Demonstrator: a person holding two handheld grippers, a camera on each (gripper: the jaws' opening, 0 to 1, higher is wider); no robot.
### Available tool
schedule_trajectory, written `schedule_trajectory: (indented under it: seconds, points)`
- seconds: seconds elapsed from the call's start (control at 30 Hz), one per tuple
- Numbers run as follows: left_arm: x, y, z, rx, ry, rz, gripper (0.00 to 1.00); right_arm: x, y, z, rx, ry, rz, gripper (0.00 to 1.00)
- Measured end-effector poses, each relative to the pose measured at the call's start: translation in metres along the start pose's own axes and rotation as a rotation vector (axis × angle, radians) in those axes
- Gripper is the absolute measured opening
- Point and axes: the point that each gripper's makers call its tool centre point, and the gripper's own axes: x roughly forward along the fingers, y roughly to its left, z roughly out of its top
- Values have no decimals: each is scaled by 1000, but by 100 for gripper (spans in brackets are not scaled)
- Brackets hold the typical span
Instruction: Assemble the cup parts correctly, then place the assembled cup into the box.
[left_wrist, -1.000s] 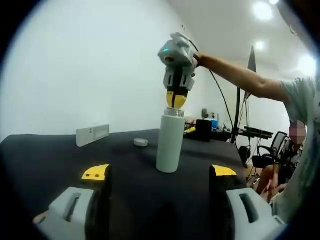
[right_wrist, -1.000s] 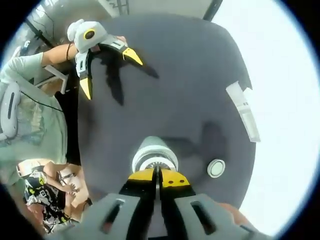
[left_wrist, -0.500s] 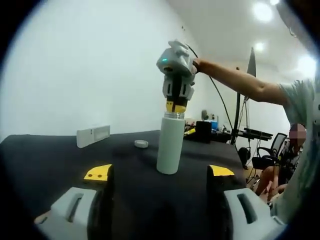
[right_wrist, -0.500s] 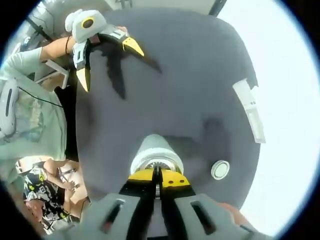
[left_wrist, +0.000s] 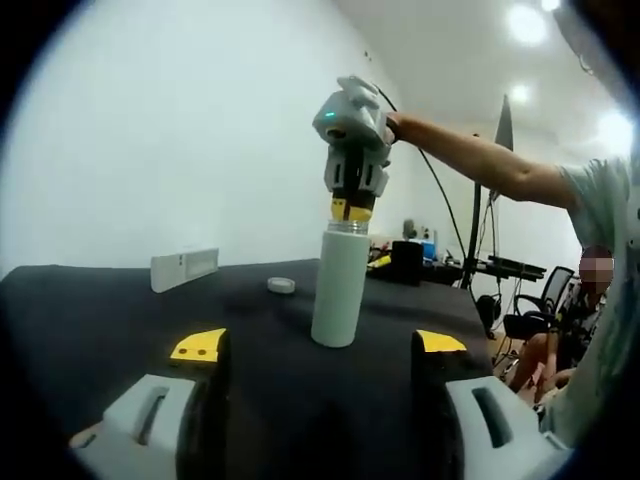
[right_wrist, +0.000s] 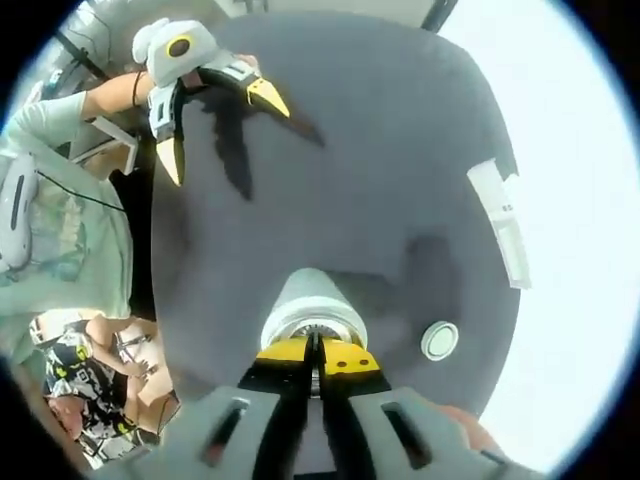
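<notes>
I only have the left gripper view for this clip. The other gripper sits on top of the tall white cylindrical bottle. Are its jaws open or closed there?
Observer: From the right gripper view, the right gripper has its jaws closed together right at the open mouth of the tall white cylindrical bottle. I cannot tell whether they pinch anything.
Reviewer: Is the small round white lid touching the bottle?
Observer: No. From above, the small round white lid lies apart from the bottle, on the dark tablecloth.
Reviewer: And my own gripper?
Observer: The left gripper is open, near the cloth's edge, well apart from the bottle.
</notes>
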Motion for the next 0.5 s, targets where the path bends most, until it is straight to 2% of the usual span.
schedule_trajectory:
  seconds: [0.3,0.5]
  points:
    - [-4,1,11,-4,-18,6,73,-2,-2,2,34,-21,-2,3]
    - [-6,3,11,-9,-21,14,72,-3,-1,1,28,-20,2,4]
